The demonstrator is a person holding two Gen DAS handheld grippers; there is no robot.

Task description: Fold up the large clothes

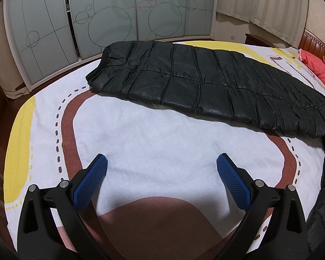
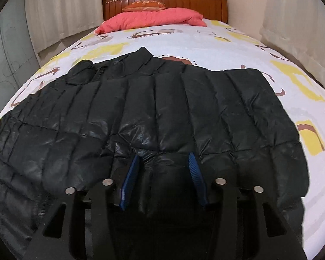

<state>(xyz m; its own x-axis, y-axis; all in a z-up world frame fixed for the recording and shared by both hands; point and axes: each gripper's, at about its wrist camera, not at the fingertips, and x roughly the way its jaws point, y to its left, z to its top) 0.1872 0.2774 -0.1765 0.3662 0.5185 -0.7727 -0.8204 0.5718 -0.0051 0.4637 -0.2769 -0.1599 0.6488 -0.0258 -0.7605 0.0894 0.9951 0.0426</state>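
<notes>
A large black quilted puffer jacket (image 1: 205,82) lies spread flat on the bed, and fills most of the right wrist view (image 2: 140,112), collar toward the headboard. My left gripper (image 1: 161,162) is open and empty, hovering above bare bedsheet, well short of the jacket's sleeve. My right gripper (image 2: 163,158) sits over the jacket's near edge with a bunched fold of black fabric between its blue pads (image 2: 131,177); the jaws stand partly apart, and whether they clamp the fabric is unclear.
The bed has a white sheet (image 1: 158,134) with yellow and brown patterns. A pink pillow (image 2: 153,18) and wooden headboard (image 2: 184,0) are at the far end. Frosted sliding wardrobe doors (image 1: 110,15) stand beyond the bed's side. Curtains (image 2: 54,10) hang on both sides.
</notes>
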